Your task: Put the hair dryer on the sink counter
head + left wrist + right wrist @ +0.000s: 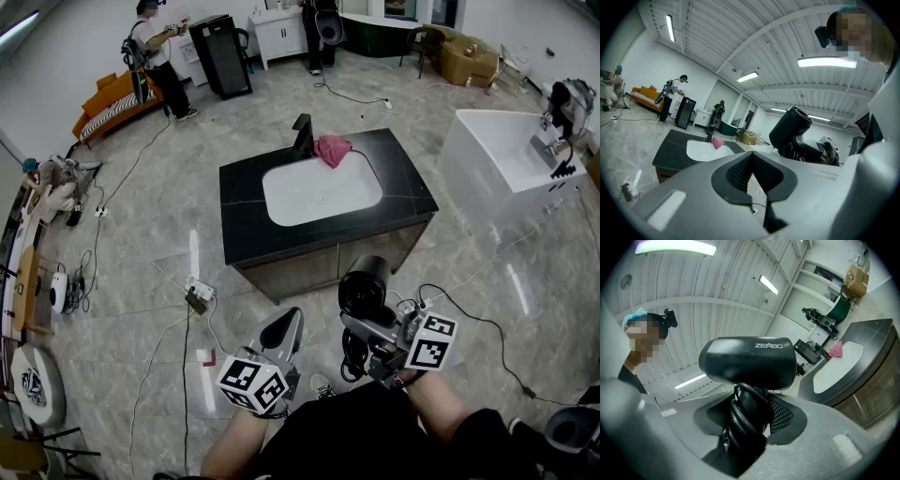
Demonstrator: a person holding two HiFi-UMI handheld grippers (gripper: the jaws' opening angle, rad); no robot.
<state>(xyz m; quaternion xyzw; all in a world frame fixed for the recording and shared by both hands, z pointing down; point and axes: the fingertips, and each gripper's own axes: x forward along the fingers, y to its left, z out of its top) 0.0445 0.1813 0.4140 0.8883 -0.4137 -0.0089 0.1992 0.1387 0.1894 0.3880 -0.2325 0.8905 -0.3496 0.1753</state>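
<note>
Staged test hall, freestanding sink counter (246, 208), white tub (472, 167), orange sofa (106, 99), cables (186, 394) over tiled floor (141, 246)

A grey tiled floor (141, 216) fills the head view; a pink cloth (333, 149) lies crumpled just above the centre; a white freestanding basin (478, 187) stands at the right edge; an orange sofa (112, 98) sits in the upper left, with a standing person (157, 61) beside it and a black cabinet (220, 56) just right of that person; a white cabinet (281, 36) and a second person (314, 37) stand at the top centre; cardboard boxes (469, 61) rest in the upper right; a power strip (197, 295) lies left of centre among cables; a ceiling light (827, 62) glows in the upper right of the left gripper view.
</note>
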